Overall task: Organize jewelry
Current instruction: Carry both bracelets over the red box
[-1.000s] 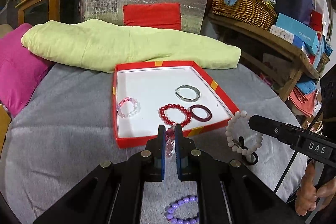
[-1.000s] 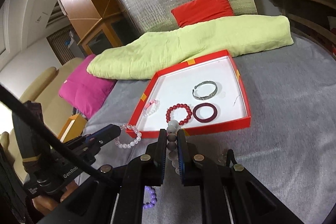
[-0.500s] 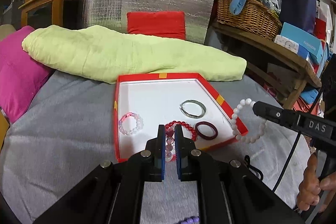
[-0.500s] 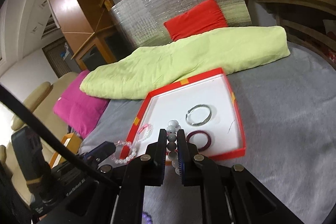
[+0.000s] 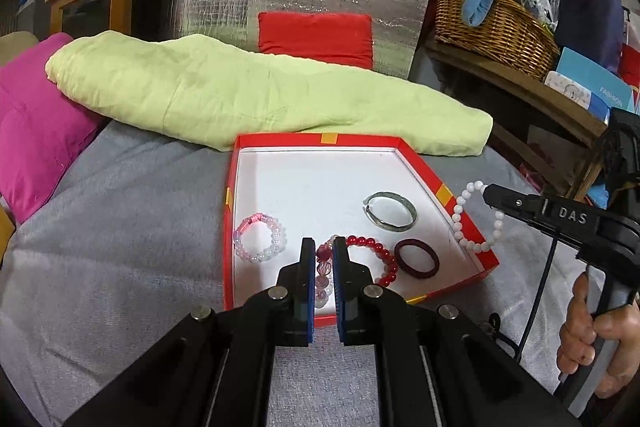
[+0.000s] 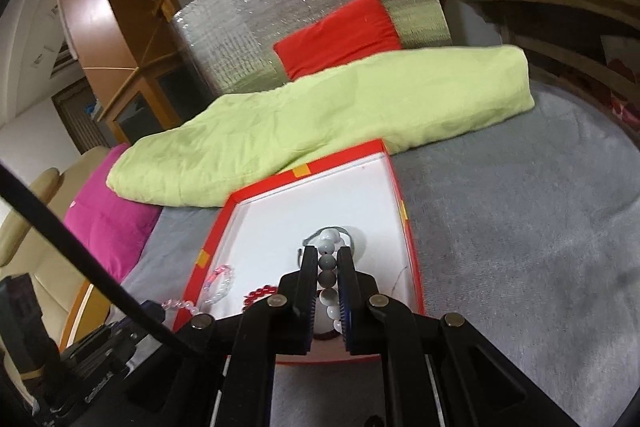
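A red tray (image 5: 232, 227) with a white floor lies on the grey cloth. In it are a pink-white bead bracelet (image 5: 260, 237), a silver bangle (image 5: 391, 211), a red bead bracelet (image 5: 376, 259) and a dark maroon bangle (image 5: 416, 259). My left gripper (image 5: 323, 243) is shut on a pink glassy bead bracelet (image 5: 323, 269) over the tray's near edge. My right gripper (image 6: 326, 251) is shut on a white-and-grey bead bracelet (image 6: 328, 267), which hangs over the tray (image 6: 408, 227) and partly hides the bangle. In the left wrist view, that white bracelet (image 5: 464, 227) dangles over the tray's right rim.
A folded light green cloth (image 5: 240, 95) lies just behind the tray. A magenta cushion (image 5: 36, 115) sits at the left. A wooden shelf with a wicker basket (image 5: 492, 27) stands at the right. A person's hand (image 5: 592, 327) grips the right handle.
Both grippers have moved forward toward the tray with their bracelets. The white bracelet went from beside the tray to over its right rim. The purple bracelet near me dropped out of view.
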A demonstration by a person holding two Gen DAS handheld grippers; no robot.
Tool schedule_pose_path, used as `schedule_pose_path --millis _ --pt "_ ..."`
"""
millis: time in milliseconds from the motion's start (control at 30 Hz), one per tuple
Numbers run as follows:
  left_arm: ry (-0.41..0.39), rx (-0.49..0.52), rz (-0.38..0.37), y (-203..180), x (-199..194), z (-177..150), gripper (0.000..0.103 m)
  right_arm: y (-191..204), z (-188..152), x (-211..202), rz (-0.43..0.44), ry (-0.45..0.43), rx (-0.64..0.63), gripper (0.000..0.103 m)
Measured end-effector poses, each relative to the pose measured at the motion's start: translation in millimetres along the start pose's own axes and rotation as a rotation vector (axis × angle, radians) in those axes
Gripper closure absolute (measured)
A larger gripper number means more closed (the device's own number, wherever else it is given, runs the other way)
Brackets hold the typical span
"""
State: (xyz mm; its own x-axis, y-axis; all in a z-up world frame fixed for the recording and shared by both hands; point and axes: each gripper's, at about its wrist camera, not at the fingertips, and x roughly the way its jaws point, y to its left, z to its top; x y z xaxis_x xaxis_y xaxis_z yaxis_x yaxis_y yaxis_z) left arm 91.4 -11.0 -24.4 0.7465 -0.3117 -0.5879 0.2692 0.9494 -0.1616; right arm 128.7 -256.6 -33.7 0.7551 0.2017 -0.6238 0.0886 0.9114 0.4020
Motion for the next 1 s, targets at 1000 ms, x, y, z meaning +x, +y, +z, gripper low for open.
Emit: schedule_pose_path --millis 1000 --pt "0.038 0.006 0.042 -7 14 -4 0.095 -10 -4 14 0.041 0.039 0.083 0.092"
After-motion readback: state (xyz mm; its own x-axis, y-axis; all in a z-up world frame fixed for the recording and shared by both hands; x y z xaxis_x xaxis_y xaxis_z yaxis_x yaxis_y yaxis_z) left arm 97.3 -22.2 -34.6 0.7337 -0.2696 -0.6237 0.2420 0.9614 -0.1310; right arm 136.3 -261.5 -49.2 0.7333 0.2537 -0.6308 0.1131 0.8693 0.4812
